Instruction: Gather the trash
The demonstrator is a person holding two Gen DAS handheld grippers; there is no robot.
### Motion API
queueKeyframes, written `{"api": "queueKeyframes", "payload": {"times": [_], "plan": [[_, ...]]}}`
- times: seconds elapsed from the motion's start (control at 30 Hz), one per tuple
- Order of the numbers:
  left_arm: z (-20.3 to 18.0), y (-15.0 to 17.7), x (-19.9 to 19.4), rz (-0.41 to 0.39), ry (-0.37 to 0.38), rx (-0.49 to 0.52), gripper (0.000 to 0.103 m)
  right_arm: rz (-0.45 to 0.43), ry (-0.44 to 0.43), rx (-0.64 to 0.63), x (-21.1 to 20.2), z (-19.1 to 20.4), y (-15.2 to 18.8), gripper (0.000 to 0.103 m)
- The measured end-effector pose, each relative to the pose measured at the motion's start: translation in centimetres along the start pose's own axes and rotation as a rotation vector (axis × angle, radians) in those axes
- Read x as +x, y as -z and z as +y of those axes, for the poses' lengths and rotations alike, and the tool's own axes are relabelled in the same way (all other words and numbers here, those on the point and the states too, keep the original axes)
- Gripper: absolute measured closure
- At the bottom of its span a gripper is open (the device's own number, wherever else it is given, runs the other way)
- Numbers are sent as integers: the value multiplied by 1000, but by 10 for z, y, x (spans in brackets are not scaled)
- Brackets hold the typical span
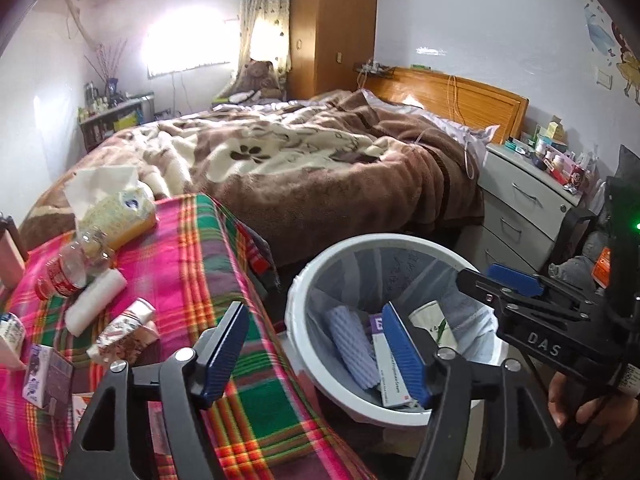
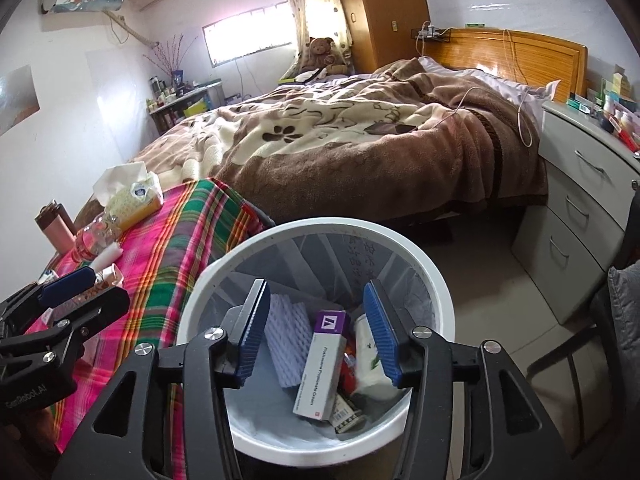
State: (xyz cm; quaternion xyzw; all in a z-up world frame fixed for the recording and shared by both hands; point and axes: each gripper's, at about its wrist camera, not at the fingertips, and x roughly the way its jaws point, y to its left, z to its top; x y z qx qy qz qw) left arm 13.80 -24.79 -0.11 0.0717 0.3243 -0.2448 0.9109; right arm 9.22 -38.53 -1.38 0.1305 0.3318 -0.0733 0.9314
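A white trash bin with a clear liner stands beside the plaid-covered table. Inside lie a purple-and-white cream box, a lilac foam sleeve and a white paper cup. My right gripper is open and empty right above the bin; it also shows in the left wrist view. My left gripper is open and empty, straddling the table edge and the bin rim. On the table lie a crushed plastic bottle, a white foam roll, a tube and small cartons.
A tissue pack sits at the table's far end. A bed with a brown blanket lies beyond. A grey nightstand with clutter stands right. A dark chair is at the far right over tiled floor.
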Motion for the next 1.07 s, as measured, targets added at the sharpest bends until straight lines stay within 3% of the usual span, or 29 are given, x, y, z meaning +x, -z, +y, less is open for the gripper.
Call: {"api": "queueKeyframes", "payload": {"times": [0.33,1.07], "plan": [[29,10,-18,-3,-134,-52,32,-24,-34,-22,-13,32,10,49],[114,47,-71,-47,-245,-184,32,-40,-122,-72,-22,109,27,49]]}}
